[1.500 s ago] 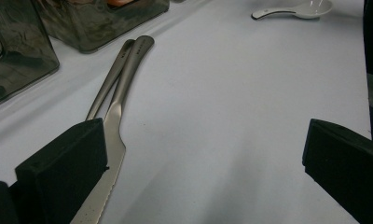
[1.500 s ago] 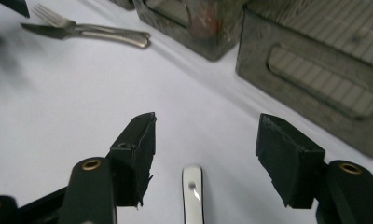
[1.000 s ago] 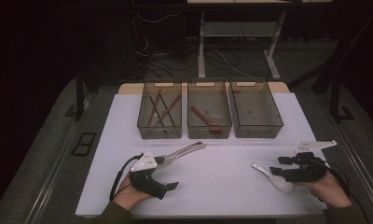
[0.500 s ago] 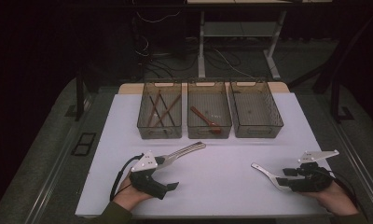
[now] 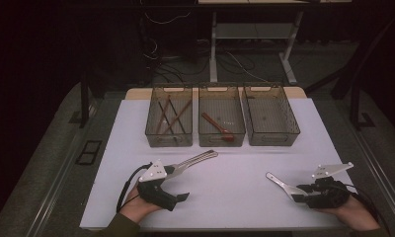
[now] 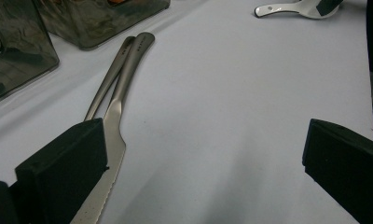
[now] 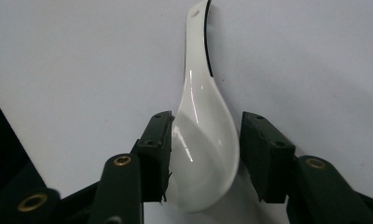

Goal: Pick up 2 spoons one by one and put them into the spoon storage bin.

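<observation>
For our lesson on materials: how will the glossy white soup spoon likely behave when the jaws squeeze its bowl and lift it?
The glossy white soup spoon looks glazed and hard, so probably stiff but brittle. Its shiny curved bowl may slip between the right gripper jaws. The long handle might make it tilt.

Spoon [image 7: 204,140] glossy white (ceramic, probably); knife [image 6: 111,140] brushed metal.

High view down over table [image 5: 225,197]; tongs views close, sharing white spoon [image 7: 201,135].
</observation>
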The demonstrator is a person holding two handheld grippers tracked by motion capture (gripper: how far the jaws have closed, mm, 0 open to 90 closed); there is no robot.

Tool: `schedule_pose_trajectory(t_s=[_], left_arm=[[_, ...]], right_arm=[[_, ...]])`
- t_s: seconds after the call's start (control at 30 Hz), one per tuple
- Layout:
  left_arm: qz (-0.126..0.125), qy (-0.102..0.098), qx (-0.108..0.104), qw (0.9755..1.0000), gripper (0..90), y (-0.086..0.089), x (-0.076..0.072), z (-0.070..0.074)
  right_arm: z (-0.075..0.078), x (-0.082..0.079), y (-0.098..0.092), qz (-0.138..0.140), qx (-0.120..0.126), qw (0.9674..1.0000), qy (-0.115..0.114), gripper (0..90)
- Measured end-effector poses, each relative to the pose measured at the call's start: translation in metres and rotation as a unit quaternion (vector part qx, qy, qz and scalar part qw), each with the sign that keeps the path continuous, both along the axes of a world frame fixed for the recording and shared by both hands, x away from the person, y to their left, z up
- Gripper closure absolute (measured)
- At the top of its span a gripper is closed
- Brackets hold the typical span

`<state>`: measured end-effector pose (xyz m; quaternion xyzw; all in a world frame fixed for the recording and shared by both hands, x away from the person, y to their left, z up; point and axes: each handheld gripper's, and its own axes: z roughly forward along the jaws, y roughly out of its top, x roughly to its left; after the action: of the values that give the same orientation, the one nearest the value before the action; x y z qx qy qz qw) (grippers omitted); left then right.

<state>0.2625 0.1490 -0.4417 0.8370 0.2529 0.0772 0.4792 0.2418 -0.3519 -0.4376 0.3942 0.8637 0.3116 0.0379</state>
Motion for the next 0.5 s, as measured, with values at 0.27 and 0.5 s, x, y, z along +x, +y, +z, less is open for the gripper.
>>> schedule_pose_trajectory(t_s=[0.27,0.5], left_arm=[[-0.001,0.000,0.001,1.0000,0.0,-0.0003,0.0001,-0.0003],[-0.002,0.000,0.003,1.0000,0.0,-0.0006,0.0000,-0.0005]], right_arm=[[0.0005,-0.0023,0.0049,0.022,-0.012,0.9997,-0.002,63.2],[0.0006,-0.0018,0.0048,0.021,-0.010,0.9997,0.002,67.4]])
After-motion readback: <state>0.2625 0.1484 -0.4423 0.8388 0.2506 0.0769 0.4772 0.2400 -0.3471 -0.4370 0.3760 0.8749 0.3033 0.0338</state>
